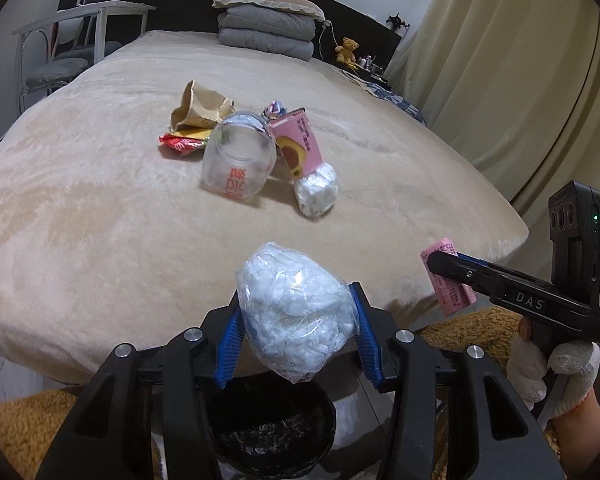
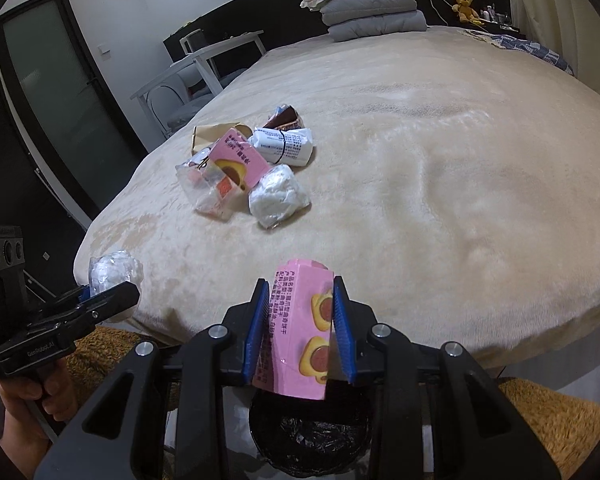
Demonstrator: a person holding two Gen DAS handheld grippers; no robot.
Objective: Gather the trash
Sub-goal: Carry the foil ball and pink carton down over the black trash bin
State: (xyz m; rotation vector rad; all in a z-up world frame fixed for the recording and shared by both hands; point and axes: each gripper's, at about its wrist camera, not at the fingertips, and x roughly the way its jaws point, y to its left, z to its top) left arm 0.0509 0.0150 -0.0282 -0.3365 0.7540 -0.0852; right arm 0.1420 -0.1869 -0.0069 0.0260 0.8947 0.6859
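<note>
My left gripper (image 1: pixel 298 320) is shut on a clear plastic bag of crumpled white paper (image 1: pixel 296 316), held over the black-lined trash bin (image 1: pixel 274 436) at the bed's foot. My right gripper (image 2: pixel 300 328) is shut on a pink cookie box (image 2: pixel 300 332), held over the same bin (image 2: pixel 310 436). The right gripper and box show at the right of the left wrist view (image 1: pixel 448 280). On the bed lies a trash pile: clear plastic cup (image 1: pixel 238 160), second pink box (image 1: pixel 298 142), white wad in plastic (image 1: pixel 316 190), brown paper bag (image 1: pixel 200 110), red wrapper (image 1: pixel 182 142).
The beige bed cover (image 1: pixel 100 200) fills most of both views. Folded grey quilts and a pillow (image 1: pixel 268 20) sit at the headboard. A white chair frame (image 1: pixel 60 44) stands left of the bed, curtains (image 1: pixel 520 80) at right. A brown shaggy rug (image 2: pixel 552 412) surrounds the bin.
</note>
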